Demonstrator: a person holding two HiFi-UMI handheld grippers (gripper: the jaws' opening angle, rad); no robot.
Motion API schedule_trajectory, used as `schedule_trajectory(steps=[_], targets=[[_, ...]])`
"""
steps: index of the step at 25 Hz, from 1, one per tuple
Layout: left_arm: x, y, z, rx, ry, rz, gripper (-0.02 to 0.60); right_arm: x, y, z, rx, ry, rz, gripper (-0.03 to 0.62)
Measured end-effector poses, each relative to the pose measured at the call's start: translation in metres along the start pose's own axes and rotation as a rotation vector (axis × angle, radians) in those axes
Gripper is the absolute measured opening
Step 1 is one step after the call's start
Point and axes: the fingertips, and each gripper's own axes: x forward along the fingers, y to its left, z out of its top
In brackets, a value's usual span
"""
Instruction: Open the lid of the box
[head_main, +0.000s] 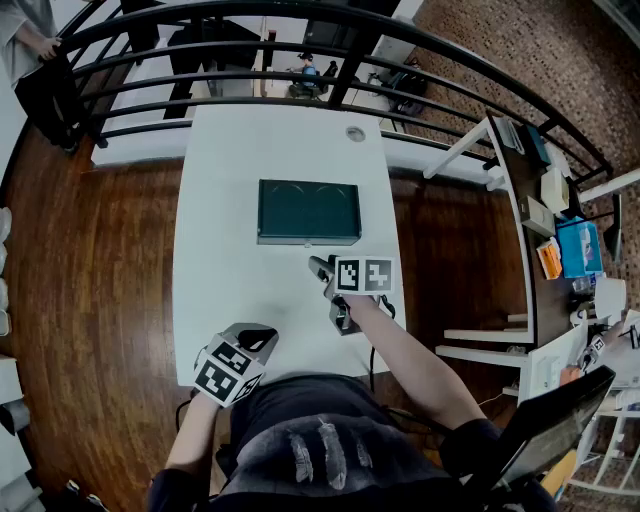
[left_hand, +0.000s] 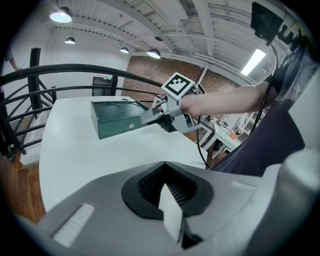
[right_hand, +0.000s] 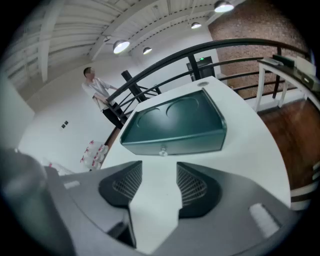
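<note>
Our right hand-held gripper (right_hand: 159, 180) has its two grey jaws standing wide apart. Only bare tabletop shows between the ribbed black pads (right_hand: 196, 184), so they grip nothing. It points toward 11 o'clock at the front wall of the dark green rectangular metal box (right_hand: 175, 127), close to it but not touching. The small round silver knob (right_hand: 162, 148) on that wall sits just beyond the gap between the jaws.

In the head view we find the box near the middle of the long white table (head_main: 230, 180), with its long side across our line of sight. Its lid lies flat and closed, and the right gripper view shows two shallow curved pressings in the top. The right gripper sits at about 5 o'clock from the box.

Our left hand-held gripper (head_main: 258, 340) is at about 7 o'clock from the box, well apart from it, over the near edge of the table. In the left gripper view its jaws are together, and we see nothing between them.

A small round grey disc (head_main: 355, 133) lies on the table's far end at 12 o'clock. Beyond it a black curved metal railing (head_main: 300, 20) arcs around the table. A person in a white top (right_hand: 95, 82) stands by the railing at 10 o'clock in the right gripper view.
</note>
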Motion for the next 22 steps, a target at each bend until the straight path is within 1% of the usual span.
schedule_trajectory(steps=[4, 7, 8, 9, 10, 13, 17, 18, 19, 20, 22], targets=[[-0.014, 0.015, -0.015, -0.005, 0.008, -0.006, 0.014, 0.04, 0.007, 0.008, -0.082, 0.041, -0.117, 0.202], [-0.022, 0.021, -0.02, -0.018, 0.005, -0.008, 0.014, 0.056, -0.002, 0.009, -0.085, 0.069, -0.22, 0.202], [-0.025, 0.023, -0.021, -0.024, 0.003, -0.009, 0.014, 0.057, -0.005, 0.009, -0.079, 0.074, -0.258, 0.187], [-0.028, 0.025, -0.023, -0.031, 0.002, -0.009, 0.014, 0.057, -0.008, 0.01, -0.075, 0.076, -0.288, 0.148], [-0.03, 0.029, -0.025, -0.038, 0.0, -0.009, 0.014, 0.057, -0.008, 0.01, -0.074, 0.076, -0.307, 0.147], [-0.033, 0.037, -0.03, -0.052, 0.002, -0.009, 0.014, 0.059, -0.006, 0.011, -0.079, 0.081, -0.323, 0.147], [-0.032, 0.041, -0.027, -0.046, 0.002, -0.019, 0.014, 0.058, -0.004, 0.008, -0.1, 0.095, -0.344, 0.145], [-0.032, 0.042, -0.025, -0.043, 0.001, -0.021, 0.014, 0.059, -0.001, 0.009, -0.113, 0.095, -0.344, 0.129], [-0.032, 0.043, -0.022, -0.04, -0.001, -0.021, 0.014, 0.06, 0.002, 0.009, -0.128, 0.094, -0.347, 0.084], [-0.032, 0.045, -0.018, -0.038, -0.005, -0.02, 0.014, 0.061, 0.003, 0.009, -0.142, 0.094, -0.356, 0.074], [-0.032, 0.047, -0.009, -0.03, -0.019, -0.019, 0.014, 0.061, 0.003, 0.009, -0.157, 0.099, -0.372, 0.074]])
